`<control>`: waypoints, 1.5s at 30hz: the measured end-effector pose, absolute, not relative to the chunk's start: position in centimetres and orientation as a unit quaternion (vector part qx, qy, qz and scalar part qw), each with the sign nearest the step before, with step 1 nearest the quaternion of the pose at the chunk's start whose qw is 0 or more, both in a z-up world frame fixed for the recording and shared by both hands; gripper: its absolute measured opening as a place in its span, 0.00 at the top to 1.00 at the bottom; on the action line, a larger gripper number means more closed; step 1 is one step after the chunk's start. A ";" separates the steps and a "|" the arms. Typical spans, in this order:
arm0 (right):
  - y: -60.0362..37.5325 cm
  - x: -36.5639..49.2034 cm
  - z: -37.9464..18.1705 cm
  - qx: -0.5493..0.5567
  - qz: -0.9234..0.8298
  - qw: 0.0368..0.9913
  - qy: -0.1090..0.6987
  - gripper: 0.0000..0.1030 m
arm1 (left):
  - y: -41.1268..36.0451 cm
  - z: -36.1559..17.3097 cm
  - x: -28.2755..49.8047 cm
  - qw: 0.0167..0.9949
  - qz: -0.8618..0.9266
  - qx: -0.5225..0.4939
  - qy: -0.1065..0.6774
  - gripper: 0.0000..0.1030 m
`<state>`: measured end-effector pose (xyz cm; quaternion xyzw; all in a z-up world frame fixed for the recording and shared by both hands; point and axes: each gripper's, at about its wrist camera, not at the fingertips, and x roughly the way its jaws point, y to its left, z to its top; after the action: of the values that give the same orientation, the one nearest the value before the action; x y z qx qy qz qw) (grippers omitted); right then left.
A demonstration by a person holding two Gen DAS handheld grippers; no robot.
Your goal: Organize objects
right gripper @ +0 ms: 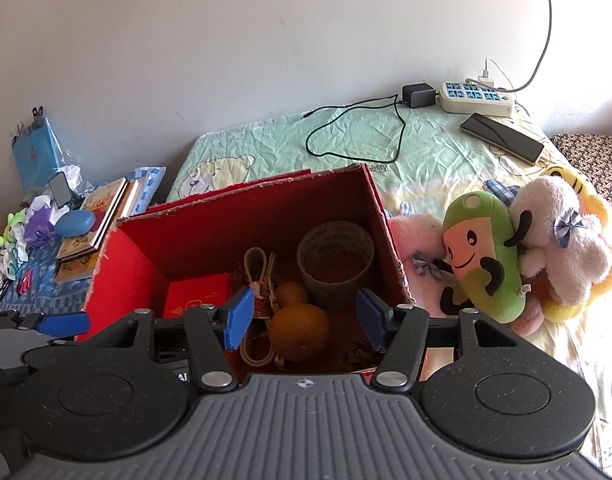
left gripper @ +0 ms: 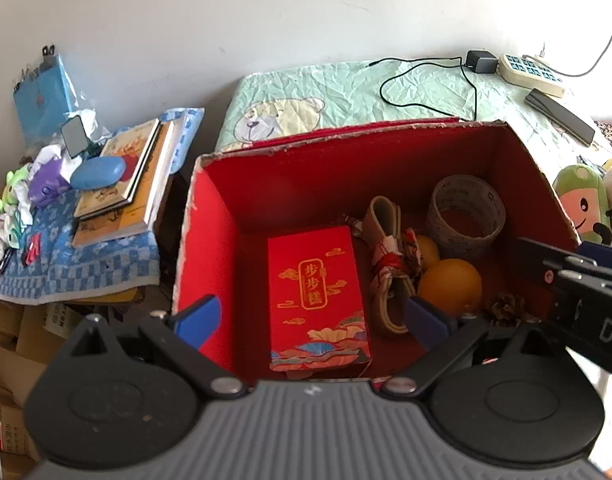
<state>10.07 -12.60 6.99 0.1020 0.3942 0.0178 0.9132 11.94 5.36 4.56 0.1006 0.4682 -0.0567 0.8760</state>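
Observation:
An open red cardboard box (left gripper: 214, 216) (right gripper: 122, 264) stands on the bed. Inside lie a small red packet box (left gripper: 317, 296) (right gripper: 194, 296), an orange ball (left gripper: 449, 284) (right gripper: 300, 332), a second orange ball (left gripper: 427, 250) behind it, a roll of tape (left gripper: 465, 212) (right gripper: 335, 260), a beige strap with a patterned cloth (left gripper: 389, 264) and a pine cone (left gripper: 509, 308). My left gripper (left gripper: 313, 320) hovers open over the box's near side, empty. My right gripper (right gripper: 302, 320) hangs open above the orange ball, holding nothing.
Plush toys (right gripper: 481, 256) (left gripper: 581, 204) lie right of the box on the green bedsheet (right gripper: 353, 140). A power strip (right gripper: 475, 98), charger cable (right gripper: 357, 132) and phone (right gripper: 501, 138) rest at the back. At the left, a side table holds books (left gripper: 122, 176), a blue case (left gripper: 98, 172) and clutter.

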 end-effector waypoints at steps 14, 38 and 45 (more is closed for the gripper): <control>-12.4 11.2 6.3 0.091 0.024 0.911 0.401 0.40 | 5.8 3.7 12.5 0.875 -0.046 0.096 0.472 0.04; -12.0 13.1 5.2 0.080 0.034 0.907 0.412 0.37 | 6.0 3.2 13.4 0.884 -0.040 0.092 0.456 0.04; -12.0 13.3 4.9 0.079 0.039 0.906 0.414 0.37 | 6.3 2.7 13.9 0.882 -0.032 0.091 0.462 0.04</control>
<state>13.27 -11.99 4.93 0.0793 0.4139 0.0387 0.9060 13.91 6.25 2.66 0.0908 0.4619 -0.0318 0.8817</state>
